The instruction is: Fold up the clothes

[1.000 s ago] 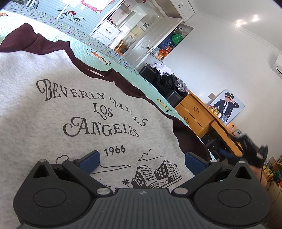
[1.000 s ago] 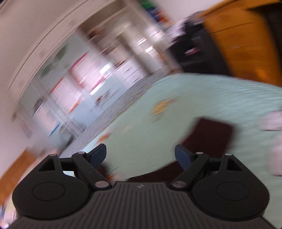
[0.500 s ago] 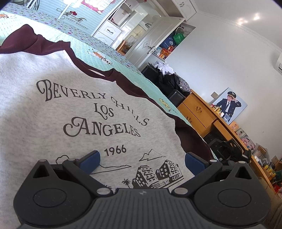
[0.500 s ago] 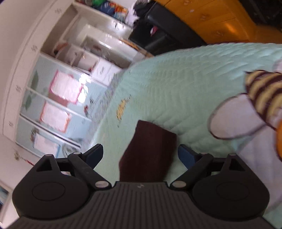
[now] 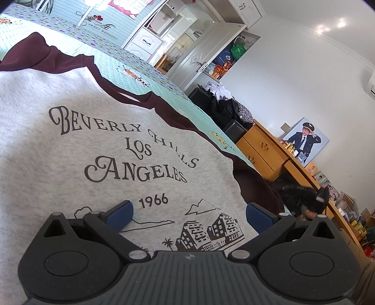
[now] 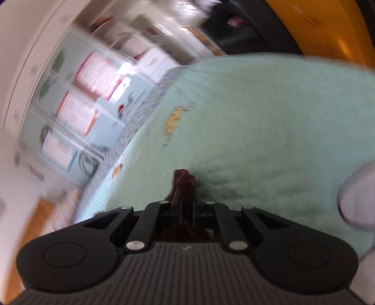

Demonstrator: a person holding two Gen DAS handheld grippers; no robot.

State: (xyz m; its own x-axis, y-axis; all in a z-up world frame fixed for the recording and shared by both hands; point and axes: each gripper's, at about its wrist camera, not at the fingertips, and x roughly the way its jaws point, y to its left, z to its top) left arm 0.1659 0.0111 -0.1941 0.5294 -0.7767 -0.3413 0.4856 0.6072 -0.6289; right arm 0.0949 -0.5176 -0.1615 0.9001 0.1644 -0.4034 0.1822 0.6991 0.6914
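Plainly, the grey sweatshirt (image 5: 98, 131) lies spread front-up on the mint-green bedspread (image 5: 164, 86), filling the left wrist view. Its print reads "BEVERLY HILLS LOS ANGELES 1966" above a line drawing of buildings, a palm and mountains. At about twelve o'clock, on the pale blue wall panel (image 5: 100, 21) past the bed, the words "SWEET WEDDING" can be read. The left gripper (image 5: 188, 213) hangs over the lower print with its jaws wide and nothing between the blue pads (image 5: 120, 214); this view matches the one a second ago.

The right wrist view differs. Half a second ago the right gripper (image 6: 185, 199) stood wide with the maroon sleeve (image 6: 185, 183) flat between its fingers; its jaws have just been closing, and now they are drawn together on a bunched fold of that maroon cloth, which pokes up toward twelve o'clock. The picture is smeared, so whether it is the cuff end that is pinched I cannot say. In the left view the right gripper shows dark at about four o'clock, beside the sweatshirt's right sleeve and in front of the wooden desk (image 5: 264, 152).
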